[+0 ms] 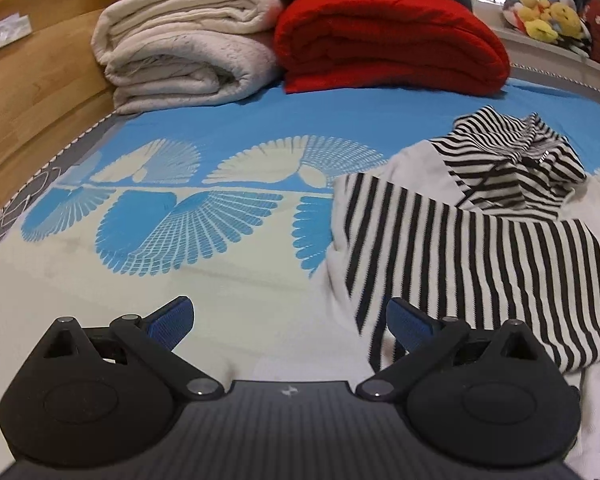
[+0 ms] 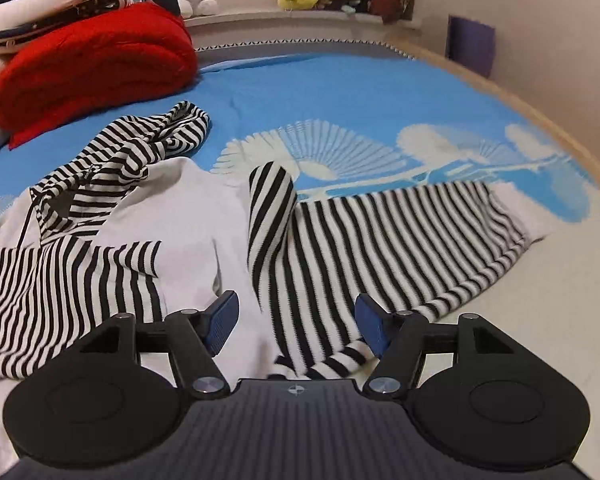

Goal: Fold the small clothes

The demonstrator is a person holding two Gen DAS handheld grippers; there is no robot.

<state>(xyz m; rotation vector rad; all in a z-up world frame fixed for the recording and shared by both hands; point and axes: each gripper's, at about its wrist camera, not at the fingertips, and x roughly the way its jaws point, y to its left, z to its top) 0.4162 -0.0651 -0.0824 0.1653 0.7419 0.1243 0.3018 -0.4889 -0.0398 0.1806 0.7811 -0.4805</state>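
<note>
- Black-and-white striped hooded top with a plain white body lay crumpled on the bed's blue and cream patterned cover, its hood bunched toward the far end.
- One striped sleeve stretched out to the right across the cover; a fold of it stood up in a hump.
- Left hand-held gripper hung with its jaws wide apart and nothing between the blue pads, just beside the garment's left edge.
- Right hand-held gripper stood above the sleeve with its jaws apart, the pads not pressing the cloth.
- Folded red blanket and folded cream blankets sat stacked at the far end.
</note>
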